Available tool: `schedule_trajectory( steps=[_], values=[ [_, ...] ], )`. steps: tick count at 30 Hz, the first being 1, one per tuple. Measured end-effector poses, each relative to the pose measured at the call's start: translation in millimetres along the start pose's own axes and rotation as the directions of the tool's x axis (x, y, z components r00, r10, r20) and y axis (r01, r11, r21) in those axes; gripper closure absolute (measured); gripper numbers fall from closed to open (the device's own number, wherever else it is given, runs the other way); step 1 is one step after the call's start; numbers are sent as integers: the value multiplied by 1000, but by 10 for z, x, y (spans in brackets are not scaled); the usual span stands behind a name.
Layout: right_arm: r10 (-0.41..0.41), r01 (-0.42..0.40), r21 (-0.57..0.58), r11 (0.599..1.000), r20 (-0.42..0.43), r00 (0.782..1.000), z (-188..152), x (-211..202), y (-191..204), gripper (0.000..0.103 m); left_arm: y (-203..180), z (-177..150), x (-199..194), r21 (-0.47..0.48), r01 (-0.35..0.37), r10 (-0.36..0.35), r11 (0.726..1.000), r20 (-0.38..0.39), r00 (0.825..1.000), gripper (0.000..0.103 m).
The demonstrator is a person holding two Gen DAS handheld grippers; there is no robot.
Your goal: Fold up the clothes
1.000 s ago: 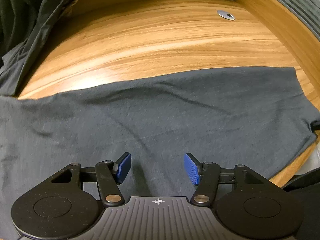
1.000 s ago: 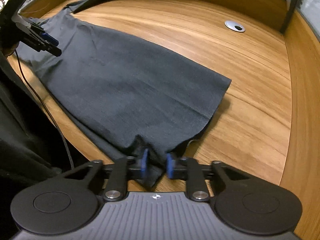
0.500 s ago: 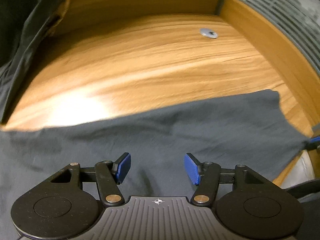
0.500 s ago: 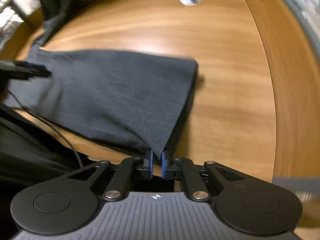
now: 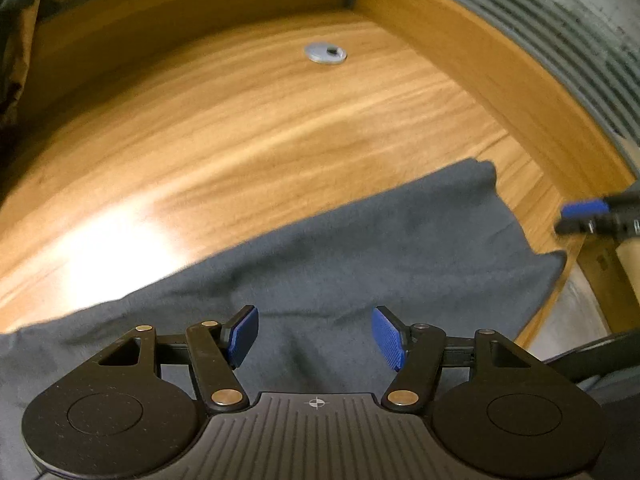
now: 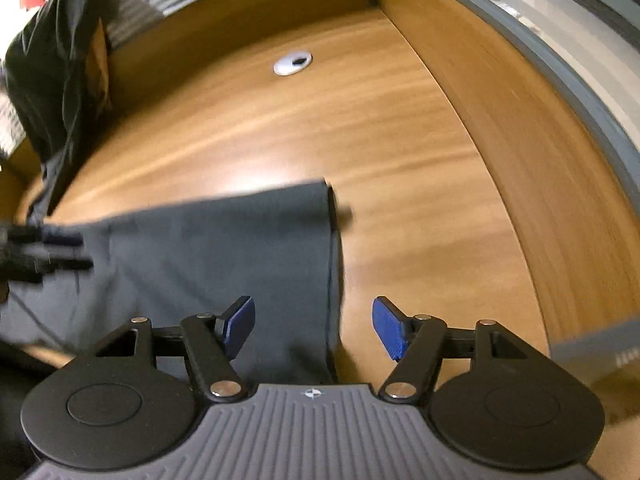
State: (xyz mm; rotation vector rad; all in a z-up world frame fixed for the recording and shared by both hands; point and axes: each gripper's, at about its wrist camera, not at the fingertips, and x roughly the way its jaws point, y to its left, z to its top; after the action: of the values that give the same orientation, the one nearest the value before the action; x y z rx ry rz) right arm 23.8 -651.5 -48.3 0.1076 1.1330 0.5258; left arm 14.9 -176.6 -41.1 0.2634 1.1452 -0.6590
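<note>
Both claws agape above garment (image 5: 360, 248): left claw (image 5: 315, 336), right claw (image 6: 313, 326).

Bare desk (image 5: 248, 128) beyond garment (image 5: 360, 248); side panel (image 5: 500, 80) walls right.

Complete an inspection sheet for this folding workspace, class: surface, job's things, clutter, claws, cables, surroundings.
Surface: wooden desk, bare beyond the cloth.
Job's things: dark grey garment lying flat at the near edge; its right edge runs between the right claw's fingers.
Clutter: dark clothing draped far left.
Claws: left claw open above the garment; right claw open, holding nothing.
Cables: nothing seen; a grommet sits in the desk.
Surroundings: wooden partition behind.
</note>
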Motion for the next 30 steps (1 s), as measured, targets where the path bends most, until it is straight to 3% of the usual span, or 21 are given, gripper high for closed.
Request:
schedule_trajectory(
  steps=[4,8,12,17,22,25,30],
  values=[
    [13,-13,-4,1000,18,1000,333,281,8,32,84,-152,84,-37,-56,54,998,-42,998,37],
    [11,-11,-6,1000,6,1000,676,589,-18,51,182,-338,69,-95,-116,110,989,-69,992,37],
    [31,-31,-4,1000,-78,996,958,905,-97,64,266,-531,-5,-173,-170,159,970,-80,984,37],
    [91,-90,15,996,-188,978,1132,1138,-206,77,338,-762,-164,-295,-247,246,923,-42,968,37],
    [151,-155,3,988,-244,958,1228,1198,-211,78,518,-1012,-222,-450,-271,279,851,-51,959,37],
    [183,-183,25,983,-264,947,1283,1230,-251,77,591,-1128,-250,-494,-275,284,825,-58,957,37],
    [235,-230,50,972,-292,927,1343,1321,-278,71,664,-1195,-183,-515,-275,277,811,-75,958,37]
  ],
)
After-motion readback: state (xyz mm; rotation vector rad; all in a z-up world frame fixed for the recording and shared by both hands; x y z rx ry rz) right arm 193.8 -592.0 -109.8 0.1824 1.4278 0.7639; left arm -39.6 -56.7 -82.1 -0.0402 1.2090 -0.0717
